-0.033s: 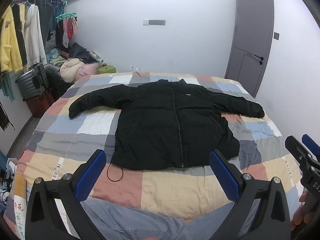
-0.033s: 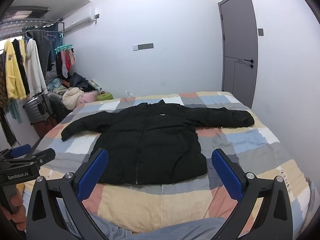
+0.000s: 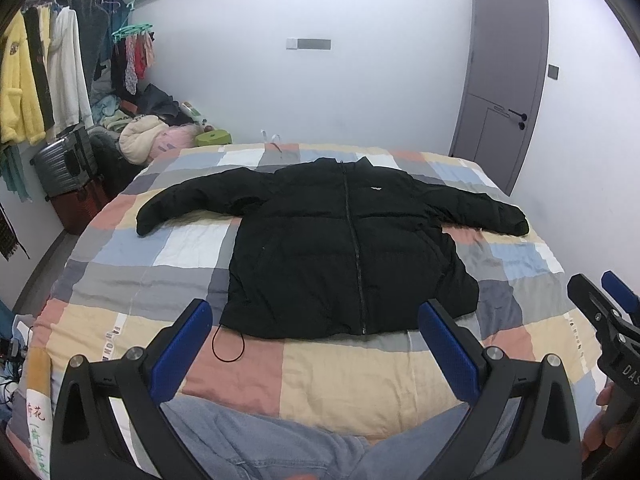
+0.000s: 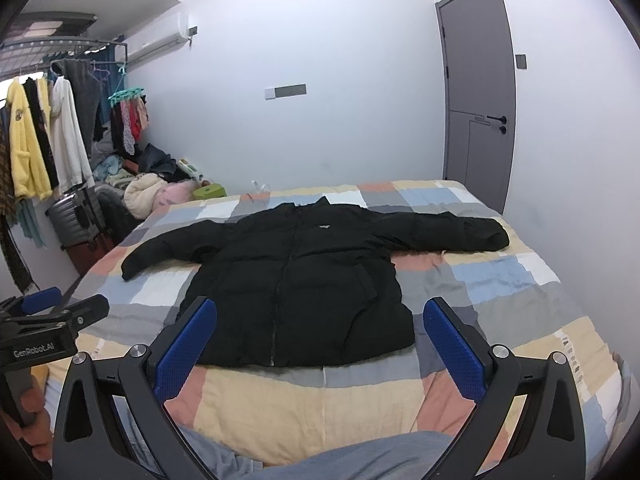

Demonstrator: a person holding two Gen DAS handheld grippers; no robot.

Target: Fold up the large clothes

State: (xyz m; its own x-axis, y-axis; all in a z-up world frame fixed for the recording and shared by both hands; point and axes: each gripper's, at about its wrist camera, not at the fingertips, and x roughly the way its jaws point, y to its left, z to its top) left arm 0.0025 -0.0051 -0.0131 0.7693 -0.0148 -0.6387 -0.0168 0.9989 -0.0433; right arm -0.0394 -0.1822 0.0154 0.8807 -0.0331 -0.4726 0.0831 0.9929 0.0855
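Black puffer jacket flat, sleeves spread, on patchwork-quilt bed. Left gripper, right gripper: fingers apart, empty.

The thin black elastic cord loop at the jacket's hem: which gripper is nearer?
Left. The left gripper hangs open just short of the cord loop; the right gripper is farther right, facing the black puffer jacket.

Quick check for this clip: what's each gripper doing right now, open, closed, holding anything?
Left gripper: open, empty, short of the black jacket.
Right gripper: open, empty, also not touching the jacket.
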